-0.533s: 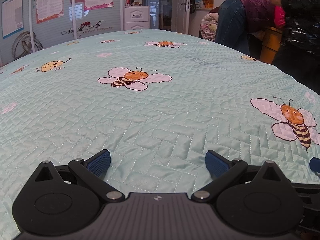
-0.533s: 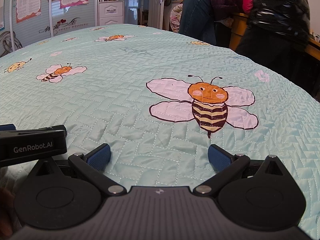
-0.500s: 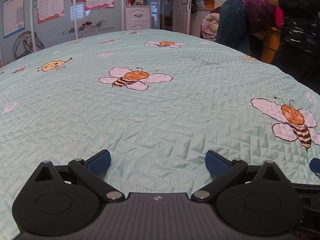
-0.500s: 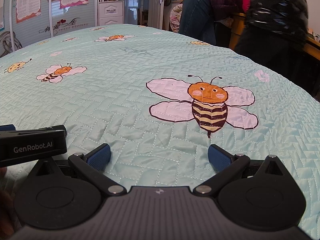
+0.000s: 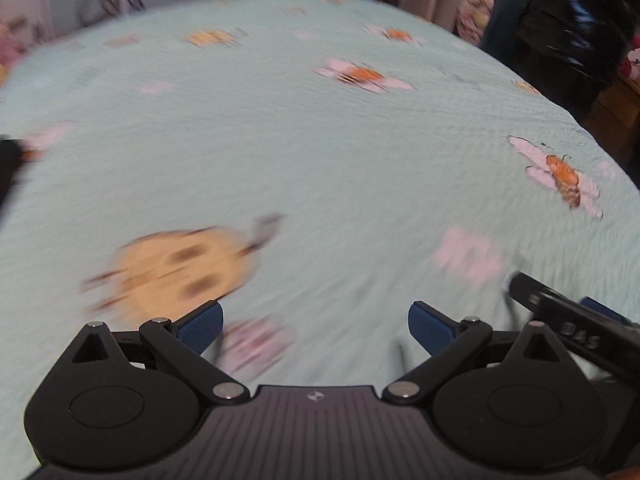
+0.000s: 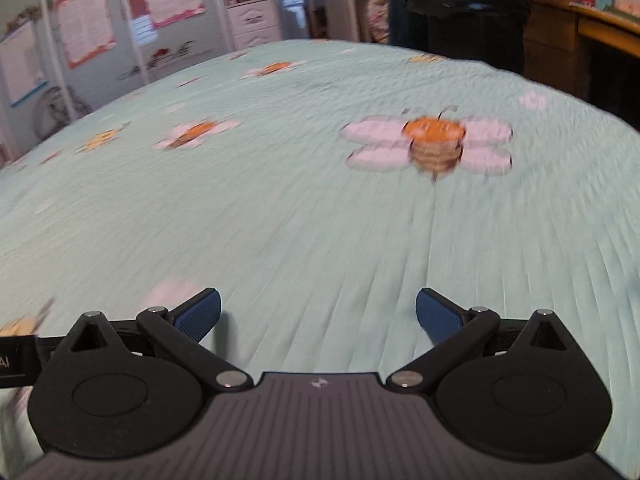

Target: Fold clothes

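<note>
Bedroom, daylight: posters on the wall (image 6: 84, 24), white drawer unit (image 6: 254, 20) at the back, wooden desk (image 6: 600, 28) far right. One person in a dark shiny jacket (image 5: 576, 20) stands at the far edge of the bed; no more can be made out of who else is there.

Surface is a wide bed under a pale green quilted cover (image 5: 320, 168), printed with bees (image 6: 436, 144) and a yellow round bug (image 5: 180, 268). Lies flat, no big wrinkles. Both views are smeared with motion blur, left more than right.

Left gripper (image 5: 316, 320): jaws spread wide, nothing between the blue pads (image 5: 202, 326). Right gripper (image 6: 318, 312): likewise spread, holding nothing. Both sit low over the cover; part of the right gripper's body shows at the right edge of the left view.

Clothes: none visible in either view. No garment on the stretch of bed that shows, folded or loose. Where the clothing lies cannot be told; it may be off-frame.

Handling, as a guess from the task only: cloth should be light, limp, not fragile, prone to slump and drag. Best taken at corners, hems or shoulder seams, pinched through both layers. Satiny quilt looks slick, so fabric may slide on it rather than stay put
</note>
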`<move>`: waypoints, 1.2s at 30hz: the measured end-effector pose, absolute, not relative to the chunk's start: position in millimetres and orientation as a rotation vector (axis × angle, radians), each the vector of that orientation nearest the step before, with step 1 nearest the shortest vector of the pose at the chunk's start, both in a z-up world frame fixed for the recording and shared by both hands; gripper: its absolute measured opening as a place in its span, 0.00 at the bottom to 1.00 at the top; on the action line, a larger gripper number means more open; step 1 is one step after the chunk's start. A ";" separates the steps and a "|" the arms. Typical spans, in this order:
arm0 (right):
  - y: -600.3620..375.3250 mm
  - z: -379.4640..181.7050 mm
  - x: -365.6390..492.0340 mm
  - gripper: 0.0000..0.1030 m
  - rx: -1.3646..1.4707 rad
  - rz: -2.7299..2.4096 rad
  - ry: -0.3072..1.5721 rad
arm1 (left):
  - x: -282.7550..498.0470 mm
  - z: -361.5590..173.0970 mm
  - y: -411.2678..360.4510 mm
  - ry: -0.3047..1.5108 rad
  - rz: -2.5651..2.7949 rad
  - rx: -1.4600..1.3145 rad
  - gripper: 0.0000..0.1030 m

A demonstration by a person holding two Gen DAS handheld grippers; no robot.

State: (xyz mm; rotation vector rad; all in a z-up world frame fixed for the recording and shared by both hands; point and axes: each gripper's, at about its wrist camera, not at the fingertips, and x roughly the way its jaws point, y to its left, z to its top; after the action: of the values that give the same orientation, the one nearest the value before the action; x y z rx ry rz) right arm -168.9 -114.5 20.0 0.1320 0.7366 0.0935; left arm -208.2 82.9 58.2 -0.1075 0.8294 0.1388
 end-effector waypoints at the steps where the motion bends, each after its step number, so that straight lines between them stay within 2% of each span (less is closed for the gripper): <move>1: -112.3 21.6 -178.1 0.99 0.140 0.108 0.742 | -228.5 63.4 92.3 0.816 0.163 -0.087 0.99; 4: -102.9 31.4 -204.8 0.99 0.152 0.149 0.762 | -284.2 81.4 124.9 0.806 0.238 -0.050 0.99; 12: -32.1 133.2 -264.2 0.99 -0.002 0.236 0.767 | -386.4 143.6 207.1 0.739 0.464 -0.121 0.99; 15: -3.2 155.3 -287.4 0.99 -0.057 0.306 0.770 | -408.3 161.6 225.0 0.706 0.524 -0.130 0.99; 23: 49.0 171.6 -360.3 0.99 -0.052 0.758 0.713 | -452.6 173.8 243.2 0.676 0.549 -0.174 0.99; 28: 77.6 169.5 -393.5 0.99 -0.162 0.829 0.704 | -463.6 176.6 237.1 0.668 0.528 -0.174 0.99; 36: 66.0 183.1 -399.7 0.99 -0.092 0.856 0.619 | -470.6 190.6 236.3 0.641 0.544 -0.140 0.99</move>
State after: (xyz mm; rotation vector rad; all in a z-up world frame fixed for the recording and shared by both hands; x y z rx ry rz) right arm -399.7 66.0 183.1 -0.0917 0.6194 0.8556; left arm -470.6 236.3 190.6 -0.1399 0.6414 0.5445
